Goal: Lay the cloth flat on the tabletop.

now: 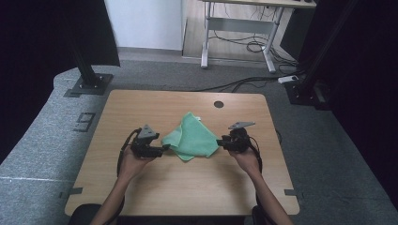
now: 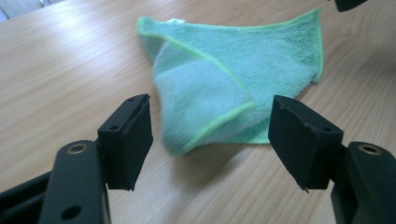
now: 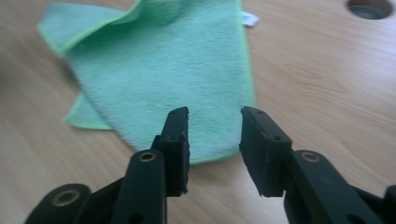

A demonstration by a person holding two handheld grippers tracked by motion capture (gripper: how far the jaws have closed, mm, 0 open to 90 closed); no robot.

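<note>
A green microfibre cloth lies folded over into a rough triangle on the wooden table, near its middle. My left gripper rests at the cloth's left corner. In the left gripper view its jaws stand wide apart, and the cloth's folded corner lies on the table just beyond them, untouched. My right gripper sits at the cloth's right corner. In the right gripper view its jaws keep a narrower gap, with the cloth's edge on the table beyond the pads and nothing pressed between them.
A round cable hole sits near the table's far edge, right of centre. Black stand bases flank the table on the carpet. Another desk's legs and floor cables lie behind.
</note>
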